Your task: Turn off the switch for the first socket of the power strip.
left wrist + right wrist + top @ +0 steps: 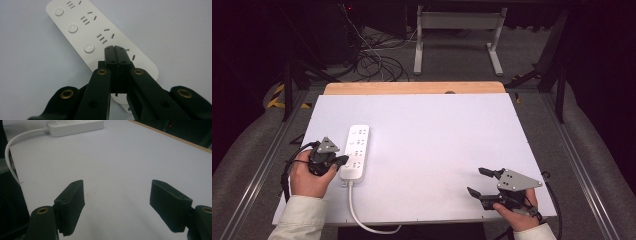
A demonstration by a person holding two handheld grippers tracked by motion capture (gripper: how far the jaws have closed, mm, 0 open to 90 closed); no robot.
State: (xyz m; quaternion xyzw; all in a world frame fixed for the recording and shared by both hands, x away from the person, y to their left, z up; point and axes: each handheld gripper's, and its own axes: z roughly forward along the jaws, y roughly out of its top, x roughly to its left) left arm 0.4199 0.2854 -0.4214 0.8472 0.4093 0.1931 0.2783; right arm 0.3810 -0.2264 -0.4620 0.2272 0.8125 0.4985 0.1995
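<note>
My left gripper (115,50), jaws pressed together, rests over the power strip (355,151) lower left. Right gripper (479,182) gapes empty. Strip looks rigid, smooth, light; I'd grip across its narrow sides.

- We see the power strip (355,152): smooth white plastic, slight sheen, and in the left gripper view its round buttons (72,28) look a bit glossier.
- Its cord (362,220) reads as smooth white rubbery plastic.
- Table top (437,140): matt pale sheet, smooth, with a bare wood strip (412,88) showing along the far edge.
- Left gripper (116,50): black jaws, matt plastic look, with brass-coloured metal eyelets (102,72).
- Right gripper (116,195): its pads (72,197) look dull black and slightly rough, rubbery.
- Grey plate (516,180) on it: flat matt metal look, we think.
- Sleeve (302,220): pale cloth.
- Floor (452,55): rough grey carpet.
</note>
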